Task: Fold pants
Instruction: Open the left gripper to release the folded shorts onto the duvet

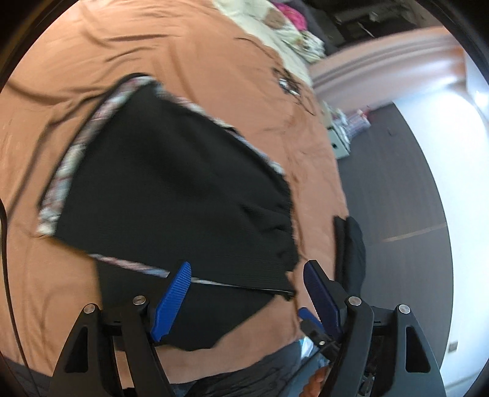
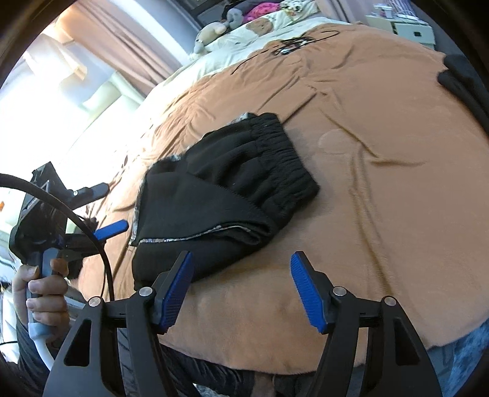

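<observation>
Black pants [image 1: 171,189] with a patterned grey lining lie folded on the orange blanket [image 1: 214,61]. In the right wrist view the pants [image 2: 232,189] form a compact bundle with the elastic waistband at the far right. My left gripper [image 1: 247,290] is open and empty just above the near edge of the pants. My right gripper [image 2: 241,287] is open and empty, just in front of the pants' near corner. The left gripper's blue fingers [image 2: 111,229] show at the left of the right wrist view, held by a hand [image 2: 39,290].
The blanket [image 2: 382,183] covers a bed. A dark garment [image 1: 351,244] hangs at the bed's edge. A black cable [image 2: 293,42] lies far up the blanket. Pillows and soft toys [image 2: 232,24] sit at the head. Dark floor [image 1: 397,183] lies beside the bed.
</observation>
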Demonstrator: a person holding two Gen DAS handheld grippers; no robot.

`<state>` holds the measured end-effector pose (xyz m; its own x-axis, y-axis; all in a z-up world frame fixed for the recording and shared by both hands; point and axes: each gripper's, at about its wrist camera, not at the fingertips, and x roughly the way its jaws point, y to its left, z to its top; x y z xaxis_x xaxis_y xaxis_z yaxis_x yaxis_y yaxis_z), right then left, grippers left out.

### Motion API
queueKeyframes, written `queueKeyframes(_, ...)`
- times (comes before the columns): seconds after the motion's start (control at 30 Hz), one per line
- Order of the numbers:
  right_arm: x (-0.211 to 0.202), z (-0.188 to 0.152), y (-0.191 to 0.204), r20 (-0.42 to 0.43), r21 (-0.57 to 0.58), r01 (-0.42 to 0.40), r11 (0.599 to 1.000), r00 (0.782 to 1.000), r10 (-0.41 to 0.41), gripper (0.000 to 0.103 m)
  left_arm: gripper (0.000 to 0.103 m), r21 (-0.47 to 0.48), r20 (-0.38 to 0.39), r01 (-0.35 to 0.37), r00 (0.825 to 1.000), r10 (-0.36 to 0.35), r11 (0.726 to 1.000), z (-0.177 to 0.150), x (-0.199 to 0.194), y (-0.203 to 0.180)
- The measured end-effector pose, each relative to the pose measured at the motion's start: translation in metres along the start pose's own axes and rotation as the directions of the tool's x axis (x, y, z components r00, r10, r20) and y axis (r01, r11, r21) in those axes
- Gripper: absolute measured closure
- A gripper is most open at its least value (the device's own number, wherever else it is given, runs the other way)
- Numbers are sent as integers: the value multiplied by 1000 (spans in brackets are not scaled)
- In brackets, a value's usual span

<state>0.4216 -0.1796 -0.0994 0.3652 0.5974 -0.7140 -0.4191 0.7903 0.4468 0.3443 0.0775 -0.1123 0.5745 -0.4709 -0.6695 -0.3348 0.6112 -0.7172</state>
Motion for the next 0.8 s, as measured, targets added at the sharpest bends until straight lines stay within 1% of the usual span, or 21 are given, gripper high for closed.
queueKeyframes(0.17,14,3,9,-19,-38,30,999,999,-31,39,26,-70,17,-36,999,38,997,1,-10,34)
queueKeyframes(0.37,28,7,15,-34,-56,61,997,997,-63,39,26,-144,12,-61,998,64,988,1,-11,65)
queueKeyframes(0.57,37,7,15,-56,-62,64,996,996,-67,39,26,-184,2,-70,997,71,980,1,2,80)
queueKeyframes(0.8,44,10,17,-59,-106,78,991,995,-84,39,26,-217,35,-72,996,81,974,9,14,89)
